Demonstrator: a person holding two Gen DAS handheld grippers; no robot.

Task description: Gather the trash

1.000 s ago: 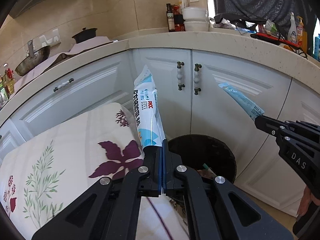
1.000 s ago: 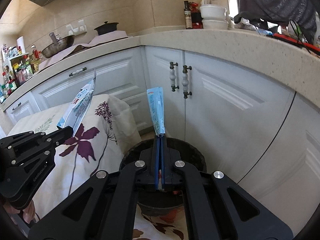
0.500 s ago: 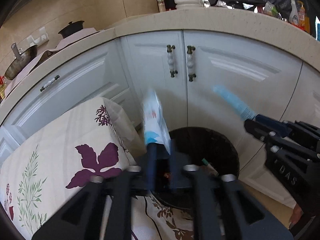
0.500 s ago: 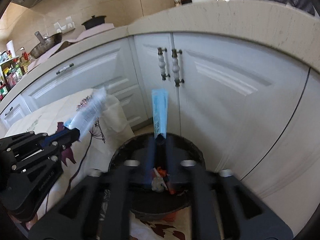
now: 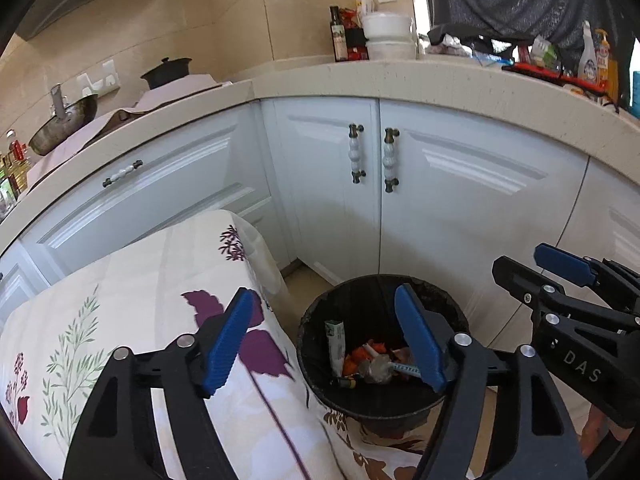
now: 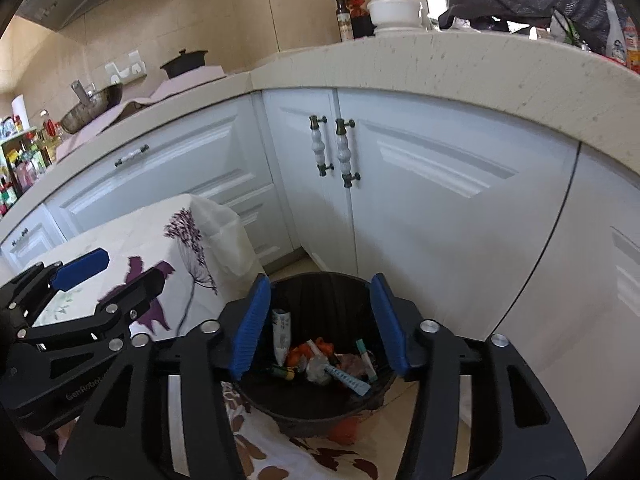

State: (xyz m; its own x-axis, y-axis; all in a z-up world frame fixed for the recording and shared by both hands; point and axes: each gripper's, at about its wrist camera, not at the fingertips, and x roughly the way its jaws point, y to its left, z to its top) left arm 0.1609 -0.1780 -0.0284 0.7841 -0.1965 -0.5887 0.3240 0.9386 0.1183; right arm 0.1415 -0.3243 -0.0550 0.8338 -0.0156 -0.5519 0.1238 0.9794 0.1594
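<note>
Two hand-held claws hovered over a black trash bin [image 6: 320,400] standing on the floor in front of white kitchen cabinets [image 6: 440,208]. The left claw [image 5: 324,344] was released, its blue pads spread wide with nothing between them; its jaws had just been opening. The right claw [image 6: 320,324] was likewise released and empty, jaws just opened, pointing down into the bin's mouth.

The trash lay inside the bin, below and just ahead of both claws. A white and blue wrapper [image 6: 281,334] stood nearly upright against the bin's left inner wall, its long axis running top to bottom, near the right claw's left pad. A narrow light-blue wrapper [image 6: 347,381] lay slanted on the heap, its long axis running from upper left to lower right, between the right claw's pads. Orange scraps [image 6: 310,350] and crumpled bits lay around them.

To the left of the claws was a tabletop under a floral cloth [image 5: 120,312], with purple leaves printed on it.
</note>
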